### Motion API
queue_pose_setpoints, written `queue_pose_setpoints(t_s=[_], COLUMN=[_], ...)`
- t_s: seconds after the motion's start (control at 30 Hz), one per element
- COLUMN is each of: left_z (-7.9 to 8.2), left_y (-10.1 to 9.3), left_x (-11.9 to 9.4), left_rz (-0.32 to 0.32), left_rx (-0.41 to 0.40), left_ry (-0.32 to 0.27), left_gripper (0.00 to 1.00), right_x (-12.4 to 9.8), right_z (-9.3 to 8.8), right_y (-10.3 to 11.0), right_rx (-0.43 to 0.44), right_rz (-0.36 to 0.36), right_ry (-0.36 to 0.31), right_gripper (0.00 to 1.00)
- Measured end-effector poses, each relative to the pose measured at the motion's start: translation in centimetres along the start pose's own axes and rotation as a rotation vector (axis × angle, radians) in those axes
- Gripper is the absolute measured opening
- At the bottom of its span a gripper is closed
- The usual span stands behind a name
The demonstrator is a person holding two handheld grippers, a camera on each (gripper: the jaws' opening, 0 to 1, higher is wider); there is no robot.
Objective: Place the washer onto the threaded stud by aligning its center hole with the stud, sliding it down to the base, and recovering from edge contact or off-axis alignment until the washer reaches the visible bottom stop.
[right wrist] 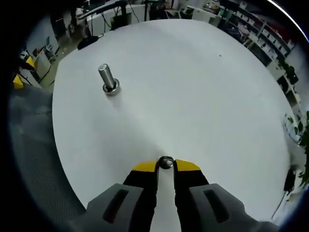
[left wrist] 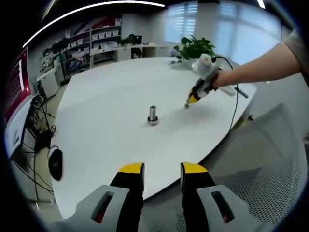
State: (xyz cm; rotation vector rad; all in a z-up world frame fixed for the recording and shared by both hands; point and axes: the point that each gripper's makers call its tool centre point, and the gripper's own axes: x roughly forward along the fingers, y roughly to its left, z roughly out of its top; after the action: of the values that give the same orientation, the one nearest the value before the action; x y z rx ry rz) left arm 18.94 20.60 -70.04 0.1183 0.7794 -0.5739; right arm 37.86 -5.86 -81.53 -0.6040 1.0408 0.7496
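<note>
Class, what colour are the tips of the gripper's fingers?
Yellow on black fingers; it shows best in the left gripper view.

Bare white tabletop is lying open on every side of the threaded stud, which is standing upright and alone (nothing else is rising near it). The right gripper is sitting well apart from it, with clear surface between. A potted plant is crowding only the far edge.

No readable text; views perhaps too coarse.
</note>
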Motion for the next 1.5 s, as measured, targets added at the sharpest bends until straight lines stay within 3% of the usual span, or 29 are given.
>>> queue_pose_setpoints(t_s=[0.3, 0.8, 1.03, 1.13, 1.33, 1.5], left_z=[0.0, 0.0, 0.1, 0.4, 0.7, 0.9], left_y=[0.1, 0.0, -0.3, -0.3, -0.6, -0.7], left_x=[0.0, 0.0, 0.0, -0.1, -0.2, -0.2], left_rz=[0.007, -0.002, -0.009, -0.012, -0.023, -0.028], left_rx=[-0.002, -0.003, 0.014, 0.013, 0.025, 0.025], left_ry=[0.002, 0.0, -0.006, -0.02, -0.035, -0.049], left_gripper=[0.27, 0.27, 0.28, 0.28, 0.28, 0.29], right_x=[1.3, 0.3, -2.2, -4.4, -8.0, -10.7], right_z=[-0.3, -0.6, -1.7, -1.3, -2.8, -1.8], right_y=[-0.2, 0.1, 0.9, 1.1, 2.2, 2.4], right_rx=[0.043, 0.073, 0.082, 0.157, 0.17, 0.293], right_rz=[-0.011, -0.014, -0.035, -0.069, -0.091, -0.101], right_ry=[-0.005, -0.021, -0.064, -0.177, -0.222, -0.34], right_gripper=[0.15, 0.2, 0.22, 0.25, 0.25, 0.25])
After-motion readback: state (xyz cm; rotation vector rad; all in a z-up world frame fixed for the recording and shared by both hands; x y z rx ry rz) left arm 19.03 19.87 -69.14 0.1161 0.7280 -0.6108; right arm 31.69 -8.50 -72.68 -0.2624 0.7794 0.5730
